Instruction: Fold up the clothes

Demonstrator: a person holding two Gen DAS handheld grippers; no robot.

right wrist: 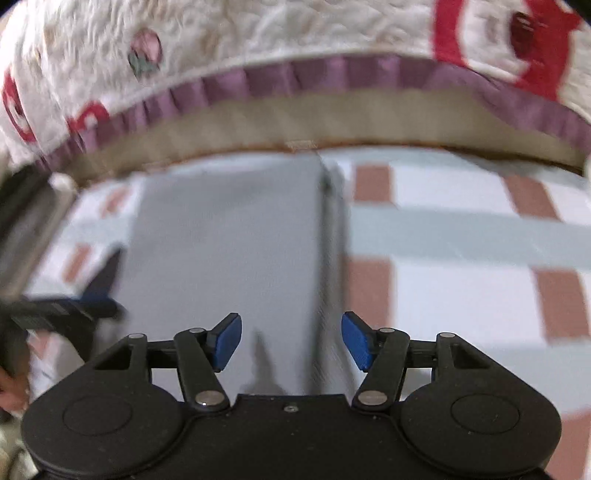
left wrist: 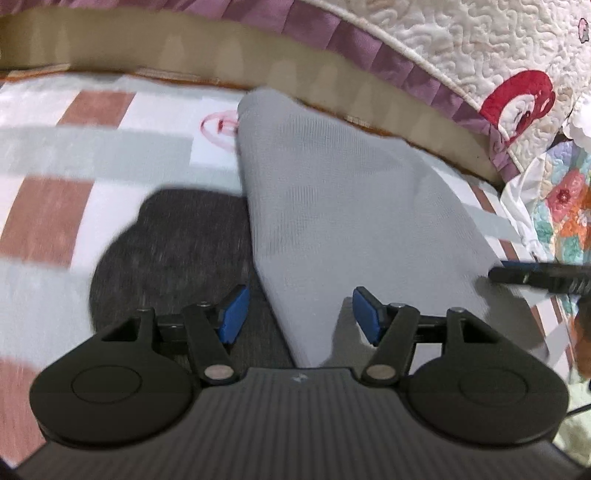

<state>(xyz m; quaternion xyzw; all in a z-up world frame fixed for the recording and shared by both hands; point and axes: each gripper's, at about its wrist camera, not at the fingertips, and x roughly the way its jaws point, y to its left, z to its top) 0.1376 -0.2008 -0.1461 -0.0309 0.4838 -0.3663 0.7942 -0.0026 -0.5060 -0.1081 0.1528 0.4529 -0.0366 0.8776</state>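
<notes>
Left gripper [left wrist: 297,315]: fills the bottom of the left wrist view, blue pads [left wrist: 232,314] spread apart with nothing pinched; the narrow near end of the grey garment [left wrist: 332,206] lies under the gap, not pressed by either pad.
Right gripper [right wrist: 291,339]: fills the bottom of the right wrist view, pads [right wrist: 356,341] standing apart and gripping nothing; the garment's long right edge [right wrist: 321,258] runs up from between them.
Other gripper seen: in the left wrist view the right gripper's black finger pokes in at the right edge, over the garment's right side; in the right wrist view the left gripper's dark finger comes in at lower left, at the garment's left edge.
Grey garment: folded into a long flat strip, lying on the checked cover [left wrist: 74,177]; it runs from just ahead of both grippers toward the top of each frame, ending near the tan band [left wrist: 332,85].
Dark patch [left wrist: 177,251]: charcoal fabric or shadow, cannot tell which, left of the garment in the left wrist view, beside the left pad.
Checked cover: white, pale green and brown squares; a red ring mark [left wrist: 219,129] sits at the garment's upper left corner.
Quilt [right wrist: 258,33]: cream with red shapes and a purple frill [right wrist: 332,74], across the top of both views.
Blur: both views are smeared.
</notes>
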